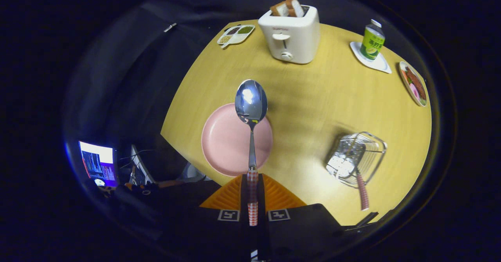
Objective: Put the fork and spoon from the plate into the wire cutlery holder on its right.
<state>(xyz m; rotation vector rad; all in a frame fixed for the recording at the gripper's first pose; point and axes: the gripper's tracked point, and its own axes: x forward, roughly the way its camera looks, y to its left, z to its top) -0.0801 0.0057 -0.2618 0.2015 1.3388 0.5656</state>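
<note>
My gripper [252,193] is shut on the checked handle of a metal spoon [251,105], which points straight ahead, its bowl raised over the far rim of the pink plate [223,144]. The plate lies bare on the yellow table just beyond the fingers, well below me. To the right of the plate stands the wire cutlery holder [358,156]. A utensil with a checked handle [363,191], likely the fork, sits in the holder, handle sticking out toward me.
A white toaster [290,33] with bread stands at the back, a divided snack tray [236,35] to its left. A green bottle [372,40] on a white coaster and a plate of food [414,84] lie far right. A lit screen [98,162] glows off the table's left.
</note>
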